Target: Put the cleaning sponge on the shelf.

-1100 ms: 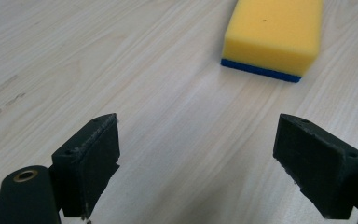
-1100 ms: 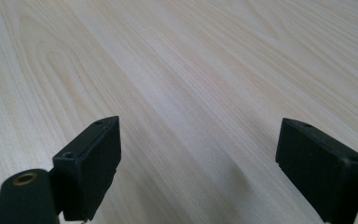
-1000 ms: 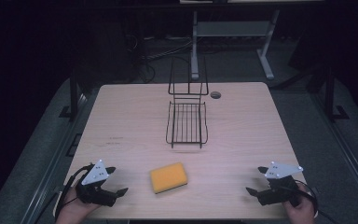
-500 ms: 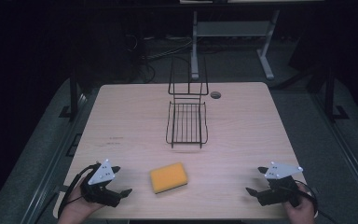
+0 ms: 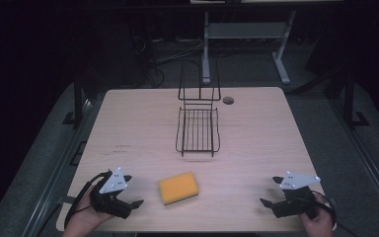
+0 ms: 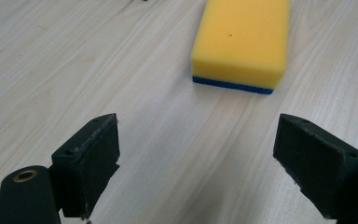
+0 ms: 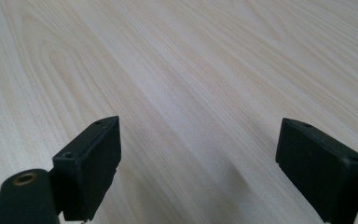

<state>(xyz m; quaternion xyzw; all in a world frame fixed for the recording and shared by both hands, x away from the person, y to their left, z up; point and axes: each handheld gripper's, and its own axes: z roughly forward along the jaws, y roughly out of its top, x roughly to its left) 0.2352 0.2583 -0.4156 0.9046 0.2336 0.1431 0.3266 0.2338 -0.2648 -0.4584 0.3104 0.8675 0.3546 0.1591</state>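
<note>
Near the table's (image 5: pixel 143 123) front edge, the yellow sponge (image 5: pixel 178 187) is lying flat, just ahead of the left claw (image 5: pixel 131 197), untouched. Both claws are gaping wide, the right claw (image 5: pixel 271 192) sitting well apart from it.

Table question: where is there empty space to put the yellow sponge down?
Bare wood lies left of the wire rack, right of it toward the table edge, and between the sponge and the right tool. It is tighter near the left tool, close beside the sponge.
</note>
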